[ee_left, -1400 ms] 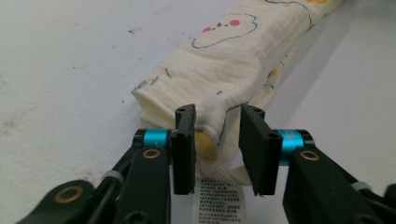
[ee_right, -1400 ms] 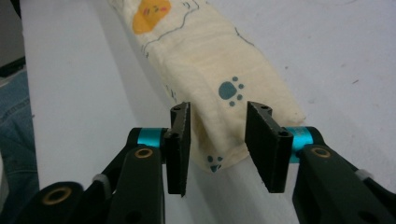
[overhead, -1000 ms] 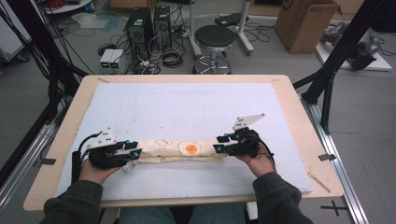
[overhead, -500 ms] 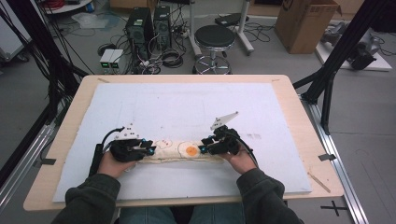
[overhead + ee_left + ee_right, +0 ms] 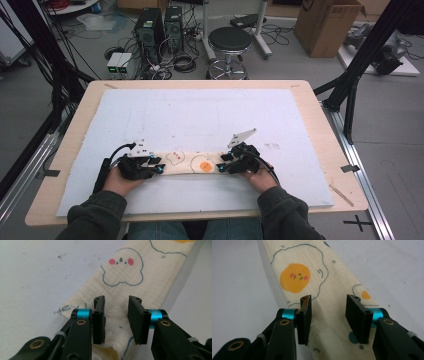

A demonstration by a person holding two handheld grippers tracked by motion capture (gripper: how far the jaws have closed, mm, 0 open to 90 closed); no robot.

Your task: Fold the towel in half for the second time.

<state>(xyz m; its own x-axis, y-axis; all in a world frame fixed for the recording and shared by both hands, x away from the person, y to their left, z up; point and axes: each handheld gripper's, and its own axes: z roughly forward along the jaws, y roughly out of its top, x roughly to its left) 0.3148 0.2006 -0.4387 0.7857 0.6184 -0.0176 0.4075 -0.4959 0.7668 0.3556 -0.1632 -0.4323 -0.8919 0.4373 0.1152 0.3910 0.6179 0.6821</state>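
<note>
On the white mat (image 5: 200, 115) of the worktop (image 5: 320, 120), near its front edge, we are keeping the folded cloth strip (image 5: 192, 162) stretched flat, the left gripper (image 5: 157, 168) at one end and the right gripper (image 5: 220, 167) at the other, so both ends can be handled evenly. Along the left gripper (image 5: 116, 320) view, its jaws, having just been opening a little, are standing apart over the cloth's (image 5: 130, 272) puffed end, pressing nothing. Along the right gripper (image 5: 332, 320) view, the jaws are likewise opening, straddling the cloth (image 5: 324, 282) below the egg print (image 5: 295, 278) without clamping it.
</note>
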